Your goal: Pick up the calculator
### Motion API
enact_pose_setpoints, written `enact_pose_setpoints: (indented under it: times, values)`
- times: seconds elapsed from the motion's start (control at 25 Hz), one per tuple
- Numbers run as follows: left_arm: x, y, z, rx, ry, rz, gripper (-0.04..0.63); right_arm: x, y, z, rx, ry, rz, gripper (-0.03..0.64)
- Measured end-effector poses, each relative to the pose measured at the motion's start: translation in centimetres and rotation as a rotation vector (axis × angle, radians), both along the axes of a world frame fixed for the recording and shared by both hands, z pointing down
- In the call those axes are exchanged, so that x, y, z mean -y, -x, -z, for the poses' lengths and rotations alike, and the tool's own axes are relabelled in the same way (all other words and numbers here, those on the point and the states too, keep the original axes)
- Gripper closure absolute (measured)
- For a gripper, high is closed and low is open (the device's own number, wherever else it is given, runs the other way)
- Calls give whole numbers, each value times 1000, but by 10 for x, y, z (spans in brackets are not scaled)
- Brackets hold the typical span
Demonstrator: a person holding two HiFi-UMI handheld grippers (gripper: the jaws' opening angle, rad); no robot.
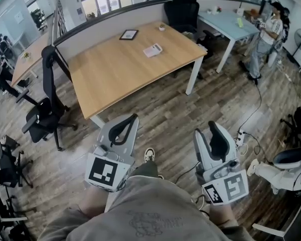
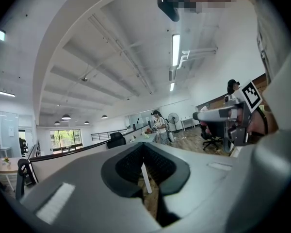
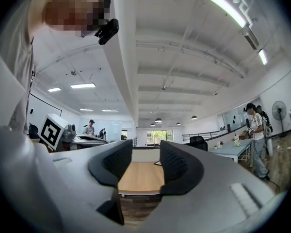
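The calculator (image 1: 152, 50), small and white, lies on the far right part of the wooden desk (image 1: 115, 72), well ahead of both grippers. My left gripper (image 1: 132, 118) hangs over the wood floor just short of the desk's near corner, its jaws shut with nothing between them. In the left gripper view only a thin slit shows between the left gripper's (image 2: 144, 152) pads. My right gripper (image 1: 214, 127) is held to the right, over the floor, and stands open and empty. The right gripper view shows the desk top (image 3: 138, 177) through the gap of the right gripper (image 3: 145, 161).
A black frame (image 1: 129, 34) and a small cup (image 1: 162, 27) also sit on the desk. Black office chairs (image 1: 45, 109) (image 1: 183, 9) stand at its left and far side. A pale desk (image 1: 226, 21) and a standing person (image 1: 266, 34) are at back right. A power strip (image 1: 241, 134) lies on the floor.
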State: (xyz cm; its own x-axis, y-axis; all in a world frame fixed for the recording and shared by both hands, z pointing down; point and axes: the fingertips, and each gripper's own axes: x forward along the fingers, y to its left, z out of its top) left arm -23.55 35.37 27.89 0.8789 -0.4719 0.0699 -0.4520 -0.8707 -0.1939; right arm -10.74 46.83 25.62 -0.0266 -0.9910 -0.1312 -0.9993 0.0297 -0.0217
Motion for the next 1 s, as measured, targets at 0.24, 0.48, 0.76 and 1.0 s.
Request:
enact_pose_setpoints:
  times: [0.24, 0.48, 0.76, 1.0]
  values:
    - [13, -6, -10, 3, 12, 0, 594, 14, -11, -7, 5, 16, -20, 419]
    - [37, -17, -14, -5, 26, 2, 594, 43, -19, -17, 0, 57, -2, 419]
    - [87, -45, -20, -3, 46, 3, 594, 97, -40, -31, 0, 105, 25, 419]
    - [145, -72, -14, -5, 65, -9, 594, 156, -67, -27, -4, 140, 14, 419]
